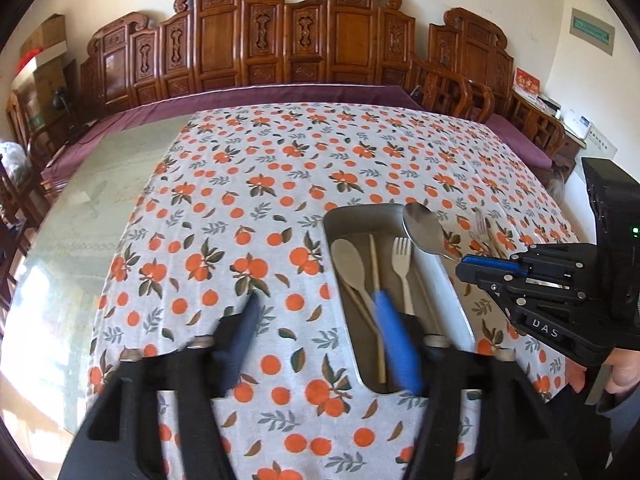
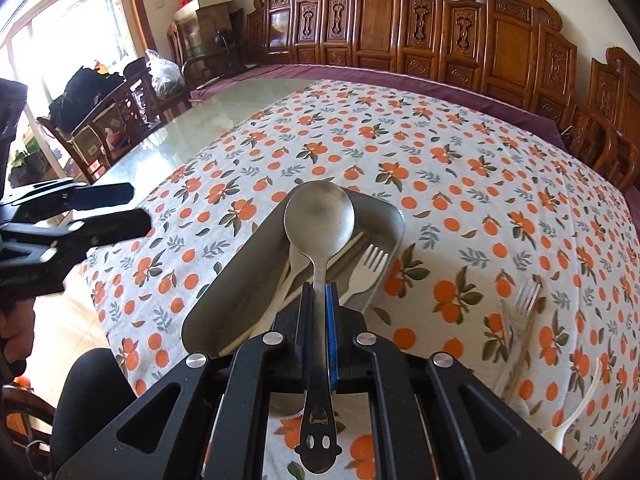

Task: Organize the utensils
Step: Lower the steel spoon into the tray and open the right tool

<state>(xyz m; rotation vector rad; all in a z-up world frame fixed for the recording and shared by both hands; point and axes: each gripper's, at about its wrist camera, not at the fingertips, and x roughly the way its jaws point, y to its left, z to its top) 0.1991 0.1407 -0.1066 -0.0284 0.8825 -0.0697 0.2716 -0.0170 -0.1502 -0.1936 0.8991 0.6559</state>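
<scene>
My right gripper [image 2: 319,294] is shut on the handle of a metal spoon [image 2: 319,218] and holds its bowl over the metal tray [image 2: 224,292]. In the left wrist view the same spoon [image 1: 423,229] hangs above the tray's right rim [image 1: 448,280], held by the right gripper [image 1: 464,270]. The tray holds a wooden spoon [image 1: 349,262], chopsticks [image 1: 376,276] and a pale fork [image 1: 402,264]. My left gripper [image 1: 316,312] is open and empty, low over the cloth at the tray's left side; it also shows in the right wrist view [image 2: 120,208].
A metal fork [image 2: 524,300] and a white plastic fork [image 2: 576,416] lie on the orange-print tablecloth [image 2: 440,140] right of the tray. Bare glass tabletop [image 1: 112,184] lies to the left. Carved wooden chairs [image 1: 280,40] line the far side.
</scene>
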